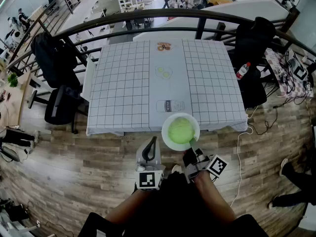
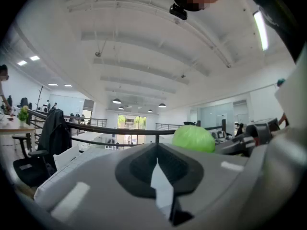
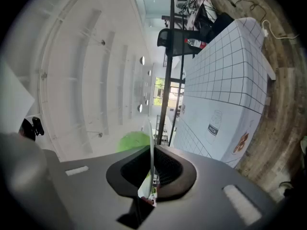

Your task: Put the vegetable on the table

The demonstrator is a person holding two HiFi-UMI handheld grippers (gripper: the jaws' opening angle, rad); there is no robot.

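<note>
The table under its white grid-lined cloth offers open room across the whole top, since the printed pictures on its pale middle strip lie flat. The wooden plank floor before it is free. A white round plate hangs at the near edge. A black curved metal railing closes the far side. Black office chairs crowd the left, and a black-draped chair blocks the right corner.
</note>
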